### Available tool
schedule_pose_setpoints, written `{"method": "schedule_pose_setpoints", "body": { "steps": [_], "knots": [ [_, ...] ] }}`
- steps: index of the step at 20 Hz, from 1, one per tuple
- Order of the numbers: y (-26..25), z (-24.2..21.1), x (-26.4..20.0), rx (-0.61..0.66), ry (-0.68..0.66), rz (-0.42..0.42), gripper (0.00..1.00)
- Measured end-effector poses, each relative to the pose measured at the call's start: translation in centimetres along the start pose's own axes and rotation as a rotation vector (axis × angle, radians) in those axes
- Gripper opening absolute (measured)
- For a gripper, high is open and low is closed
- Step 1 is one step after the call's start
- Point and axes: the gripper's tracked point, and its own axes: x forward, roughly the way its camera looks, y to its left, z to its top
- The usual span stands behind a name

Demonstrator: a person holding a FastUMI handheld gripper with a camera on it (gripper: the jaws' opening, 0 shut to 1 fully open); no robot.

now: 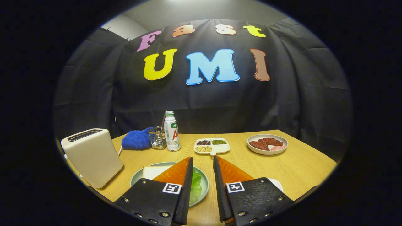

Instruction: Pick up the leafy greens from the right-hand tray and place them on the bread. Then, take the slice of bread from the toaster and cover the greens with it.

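Gripper (202, 160) fingers apart w/ a clear gap, nothing between them, held above the near table (307, 163) edge.

Task things: pale green plate (138, 177) just under/behind the left finger, w/ 1 slice of bread (152, 172) on it & leafy greens (196, 185) beside/on the bread's right side, mostly hidden by the finger. Can't tell if greens sit fully on the slice. So greens seem already at the bread, not in a tray. Toaster (92, 157) left of plate, slot on top; can't tell if a slice is inside. A white rim (278, 183) peeks from behind the right finger, maybe the right-hand tray; contents hidden.

Risks (judgement): greens are light & limp, could slide off the bread if bumped or if a slice is dropped on off-centre. Toaster slot is narrow, so a tilted approach could jam a finger or tip the toaster. Bread is soft; hard squeeze would dent/tear it.

Counts: 1 toaster, 1 green plate, 1 visible bread slice, 1 clump of greens, 1 white bottle (172, 131), 1 blue mitt/cloth (136, 139), 1 wire rack (158, 138), 1 divided dish (211, 146) w/ 3 filled sections of beans/grains, 1 plate of meat (267, 143).
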Motion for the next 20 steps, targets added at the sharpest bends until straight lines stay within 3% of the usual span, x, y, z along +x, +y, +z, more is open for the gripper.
{"method": "schedule_pose_setpoints", "body": {
  "steps": [4,9,17,20],
  "knots": [
    [-2.7,0.8,-1.4,-0.049,-0.035,-0.012,0.38],
    [-5.5,0.8,-3.8,-0.158,-0.064,0.034,0.38],
    [-13.1,-0.1,-5.6,-0.041,-0.008,0.044,0.37],
    [-18.2,0.6,-5.8,-0.071,-0.038,-0.015,0.37]
  ]
}}
